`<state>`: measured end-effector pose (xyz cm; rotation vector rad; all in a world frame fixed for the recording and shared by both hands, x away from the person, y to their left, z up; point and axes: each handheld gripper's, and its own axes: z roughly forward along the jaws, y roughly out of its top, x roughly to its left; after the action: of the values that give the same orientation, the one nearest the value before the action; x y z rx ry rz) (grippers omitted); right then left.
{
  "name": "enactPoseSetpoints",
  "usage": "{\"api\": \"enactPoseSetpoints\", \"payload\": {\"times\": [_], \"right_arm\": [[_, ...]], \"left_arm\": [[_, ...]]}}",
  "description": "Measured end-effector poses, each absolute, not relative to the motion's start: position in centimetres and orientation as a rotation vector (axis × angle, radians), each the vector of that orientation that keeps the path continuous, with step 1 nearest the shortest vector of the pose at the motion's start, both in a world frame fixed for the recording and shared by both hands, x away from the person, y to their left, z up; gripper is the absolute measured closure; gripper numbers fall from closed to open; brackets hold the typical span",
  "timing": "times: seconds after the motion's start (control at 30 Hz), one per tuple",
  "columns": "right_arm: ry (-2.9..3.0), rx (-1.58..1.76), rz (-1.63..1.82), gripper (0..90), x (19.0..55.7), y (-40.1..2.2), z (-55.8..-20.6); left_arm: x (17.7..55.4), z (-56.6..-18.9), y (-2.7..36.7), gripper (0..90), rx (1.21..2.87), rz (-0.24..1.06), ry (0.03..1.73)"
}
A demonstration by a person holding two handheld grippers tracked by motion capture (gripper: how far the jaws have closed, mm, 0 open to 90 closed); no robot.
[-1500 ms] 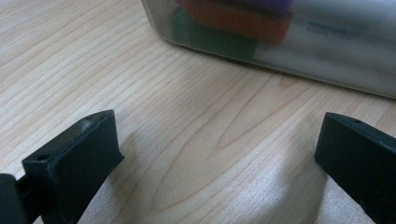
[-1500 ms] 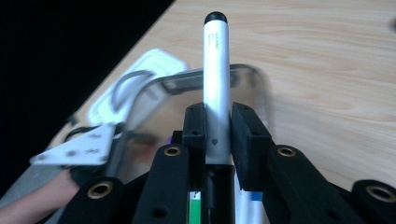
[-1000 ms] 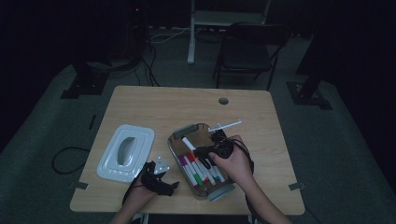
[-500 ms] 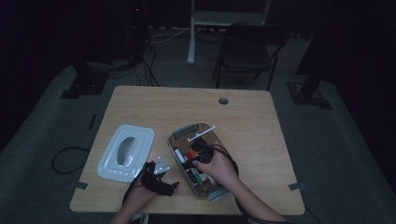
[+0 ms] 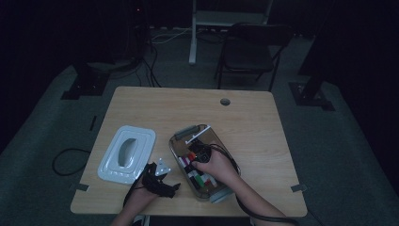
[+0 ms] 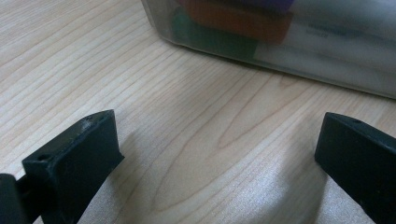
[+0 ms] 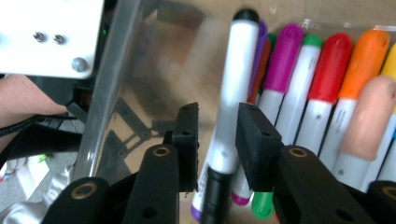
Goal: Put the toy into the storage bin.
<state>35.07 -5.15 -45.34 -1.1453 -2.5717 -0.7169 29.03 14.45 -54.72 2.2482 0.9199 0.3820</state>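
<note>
The right gripper (image 7: 217, 140) fingers, just easing apart, flank the black-capped marker (image 7: 233, 88), its long axis pointing straight ahead over the box (image 5: 221, 190); left gripper (image 6: 210, 154) gapes empty.

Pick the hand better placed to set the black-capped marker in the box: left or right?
Right. The right gripper is inside the box with the marker between its jaws, which have just been opening. The left gripper sits open on the table outside it.
</note>
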Motion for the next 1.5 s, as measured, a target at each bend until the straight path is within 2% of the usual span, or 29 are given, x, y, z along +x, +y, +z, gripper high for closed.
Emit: {"api": "enactPoseSetpoints", "payload": {"times": [0.1, 0.3, 0.37, 0.4, 0.5, 0.93, 1.5], "right_arm": [[-2.567, -1.118, -0.787, 65.7, 34.9, -5.7, -44.7], [-2.602, -1.018, -1.094, 49.6, 34.5, -8.0, -42.8], [-2.600, -0.999, -1.195, 48.0, 34.4, -9.0, -42.1], [-2.615, -0.976, -1.265, 42.9, 34.4, -9.7, -41.8], [-2.645, -0.987, -1.373, 39.0, 34.2, -11.1, -41.2], [-2.628, -1.159, -1.557, 34.7, 34.5, -16.4, -40.8], [-2.620, -1.451, -1.542, 35.0, 35.2, -22.6, -44.0]], "left_arm": [[29.0, -54.7, 14.5, 0.5, 2.249, 0.381, 0.920], [29.0, -54.7, 14.5, 0.5, 2.249, 0.381, 0.920], [29.0, -54.7, 14.5, 0.5, 2.249, 0.381, 0.920], [29.0, -54.7, 14.5, 0.5, 2.248, 0.381, 0.920], [29.0, -54.7, 14.5, 0.5, 2.251, 0.380, 0.920], [29.0, -54.7, 14.4, 0.5, 2.247, 0.382, 0.920], [29.0, -54.7, 14.4, 0.5, 2.244, 0.383, 0.921]]}}
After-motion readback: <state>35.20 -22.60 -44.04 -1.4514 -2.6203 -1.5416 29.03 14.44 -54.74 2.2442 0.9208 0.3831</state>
